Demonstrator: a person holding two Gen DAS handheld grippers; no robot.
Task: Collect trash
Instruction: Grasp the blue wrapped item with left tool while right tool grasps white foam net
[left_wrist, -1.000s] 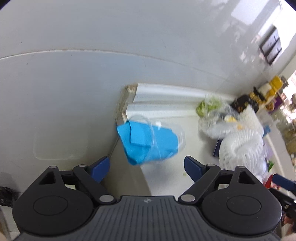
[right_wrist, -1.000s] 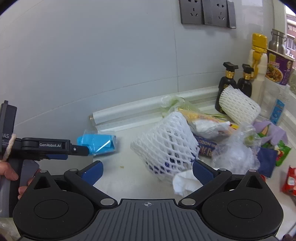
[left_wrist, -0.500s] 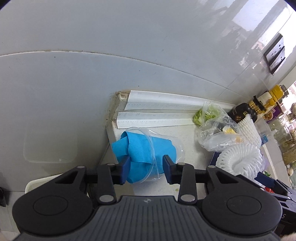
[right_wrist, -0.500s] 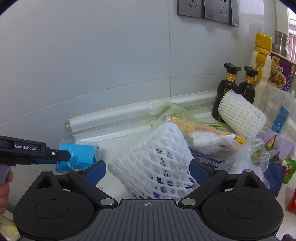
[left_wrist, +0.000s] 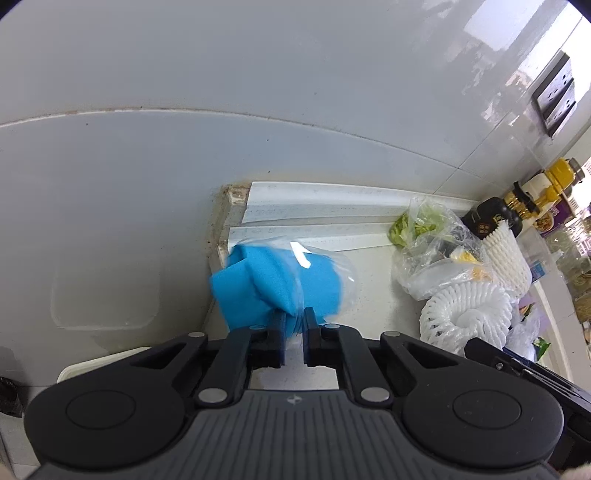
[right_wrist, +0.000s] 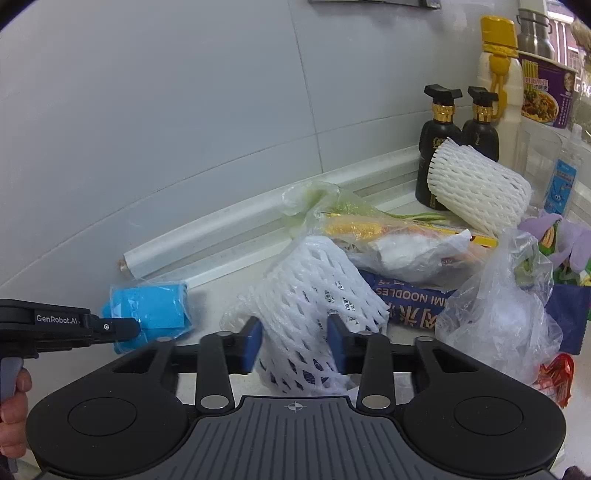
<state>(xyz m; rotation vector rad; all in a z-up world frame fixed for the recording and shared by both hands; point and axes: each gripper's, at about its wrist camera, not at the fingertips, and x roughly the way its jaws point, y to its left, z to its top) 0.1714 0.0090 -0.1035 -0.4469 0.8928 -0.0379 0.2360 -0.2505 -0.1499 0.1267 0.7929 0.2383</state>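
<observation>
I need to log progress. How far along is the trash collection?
Nothing looks collected yet. The left gripper has just closed on the blue wrapped bundle; the right gripper has been closing around the white foam net. Plastic bags, a noodle packet and wrappers remain.

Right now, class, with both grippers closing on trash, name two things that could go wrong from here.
1. The left gripper pinches only the near edge of the blue wad in clear wrap; the wrap might slip off.
2. The right gripper, jaws just closing, squeezes the foam net sleeve, which leans against the noodle packet and bags; lifting may drag them along.
</observation>
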